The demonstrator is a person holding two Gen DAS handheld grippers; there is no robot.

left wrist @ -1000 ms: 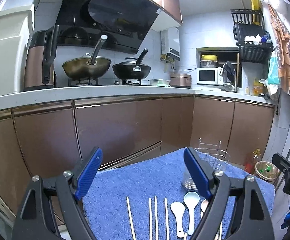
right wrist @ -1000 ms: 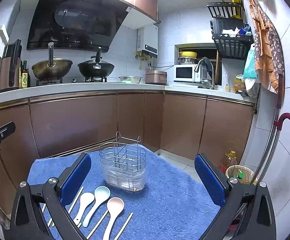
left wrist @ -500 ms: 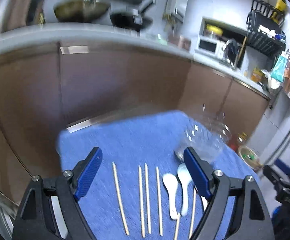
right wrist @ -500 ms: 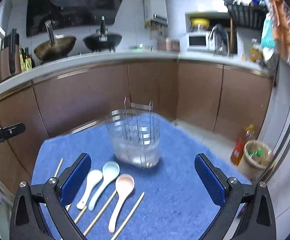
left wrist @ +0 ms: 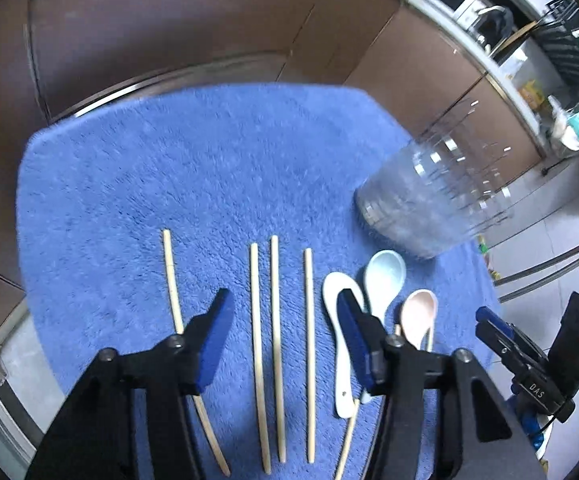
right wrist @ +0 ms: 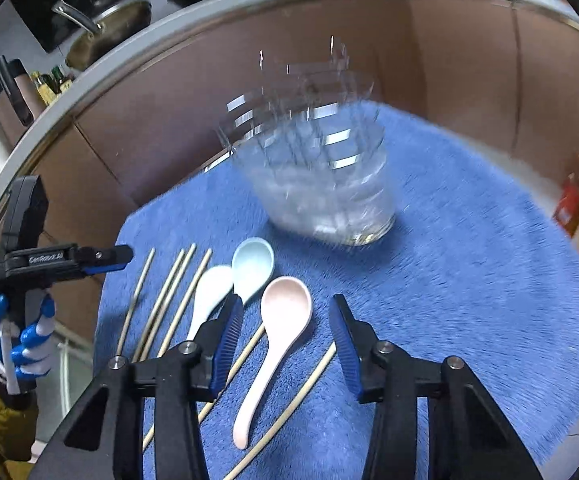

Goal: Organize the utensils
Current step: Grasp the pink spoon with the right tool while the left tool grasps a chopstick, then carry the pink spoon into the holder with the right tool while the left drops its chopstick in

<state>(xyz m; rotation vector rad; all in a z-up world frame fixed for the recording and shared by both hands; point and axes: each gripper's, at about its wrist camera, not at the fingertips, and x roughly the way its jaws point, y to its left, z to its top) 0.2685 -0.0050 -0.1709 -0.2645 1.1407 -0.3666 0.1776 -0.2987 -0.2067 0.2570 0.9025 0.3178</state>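
In the left wrist view, the left gripper (left wrist: 285, 320) fills the lower middle of the frame, its blue-padded jaws closing with nothing pressed between them; three pale chopsticks (left wrist: 275, 320) lie on the blue towel (left wrist: 209, 168) in the gap below the pads, and a fourth chopstick (left wrist: 171, 280) runs just left of the left pad. Right of them, a white spoon (left wrist: 335, 304) is partly hidden by the right pad, with a light blue spoon (left wrist: 385, 272) and a pink spoon (left wrist: 419, 312) beside it. A clear utensil holder (left wrist: 421, 208), blurred, stands on the towel at the right middle of the frame. In the right wrist view, the right gripper (right wrist: 285, 320) sits at the lower middle, its jaws also closing and gripping nothing; the pink spoon (right wrist: 285, 312) lies on the towel (right wrist: 469, 280) between the pads, bowl toward the top of the frame. The light blue spoon (right wrist: 253, 264) and white spoon (right wrist: 209, 292) lie to its left, then the chopsticks (right wrist: 177, 292). The utensil holder (right wrist: 329, 200) stands above the spoons at the frame's centre. At the left edge a gloved hand (right wrist: 17, 340) holds the other gripper over the towel's edge.
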